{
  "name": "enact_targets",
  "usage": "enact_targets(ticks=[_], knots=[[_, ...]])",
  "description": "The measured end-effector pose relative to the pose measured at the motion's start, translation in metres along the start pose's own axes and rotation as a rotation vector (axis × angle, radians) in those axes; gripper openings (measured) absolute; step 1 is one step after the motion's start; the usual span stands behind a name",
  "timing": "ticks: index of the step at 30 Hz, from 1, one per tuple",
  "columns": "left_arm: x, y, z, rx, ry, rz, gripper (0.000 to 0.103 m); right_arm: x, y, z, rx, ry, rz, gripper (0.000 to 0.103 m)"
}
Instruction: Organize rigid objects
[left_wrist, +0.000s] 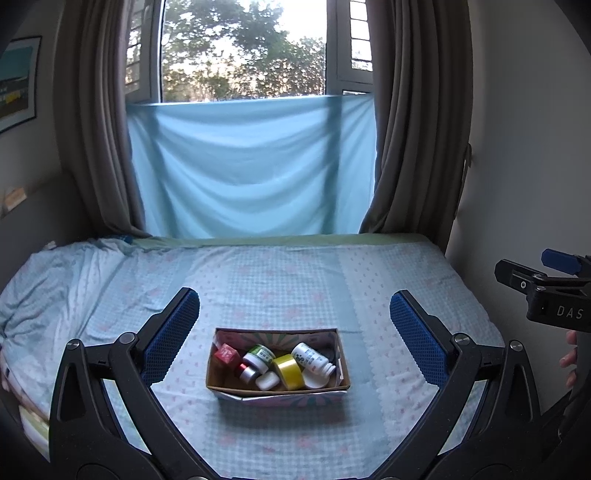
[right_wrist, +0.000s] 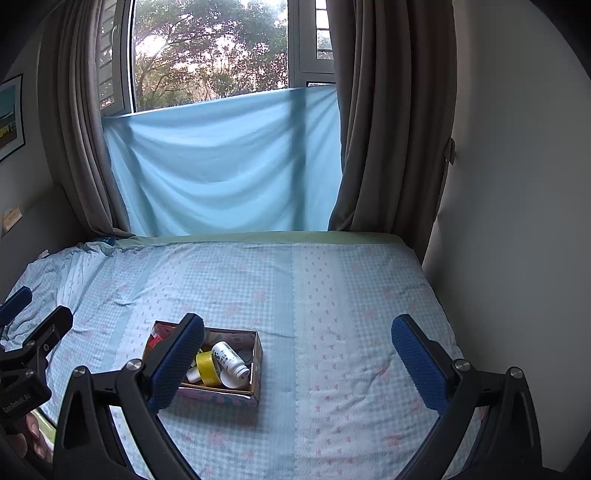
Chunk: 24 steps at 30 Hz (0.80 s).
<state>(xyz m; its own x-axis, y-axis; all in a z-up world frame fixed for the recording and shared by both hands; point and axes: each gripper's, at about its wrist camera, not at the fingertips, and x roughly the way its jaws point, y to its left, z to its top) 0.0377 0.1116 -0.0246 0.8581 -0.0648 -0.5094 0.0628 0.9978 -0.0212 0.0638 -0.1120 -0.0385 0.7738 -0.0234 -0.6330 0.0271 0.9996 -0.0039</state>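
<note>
One box: cardboard box (left_wrist: 277, 390) sits on the bed, near its front middle.
Contents: one red cube (left_wrist: 226, 353), one green-labelled jar (left_wrist: 259, 356), one yellow tape roll (left_wrist: 288, 370), one white bottle (left_wrist: 313, 359), one small white piece (left_wrist: 267, 380) (others partly hidden).
Left gripper (left_wrist: 294, 341): fingers spread wide, holding nothing.
Right gripper (right_wrist: 297, 360): fingers spread wide, holding nothing.
Surface: checked blue bedsheet (left_wrist: 332, 280).
Room: window (left_wrist: 243, 48), two brown curtains (left_wrist: 96, 122), one blue cloth (left_wrist: 251, 166).
</note>
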Motion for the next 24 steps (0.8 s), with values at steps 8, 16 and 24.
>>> enact_targets(ticks=[8,16,24], knots=[[0.002,0.004,0.0,-0.016,0.002,0.007,0.103,0.001,0.001,0.002,0.0,0.002,-0.001,0.101],[0.004,0.01,-0.003,-0.039,0.008,0.033,0.103,0.003,0.001,0.003,-0.004,0.002,0.001,0.101],[0.001,0.015,-0.005,-0.052,-0.007,0.034,0.103,0.003,0.002,0.004,-0.006,0.004,0.002,0.101]])
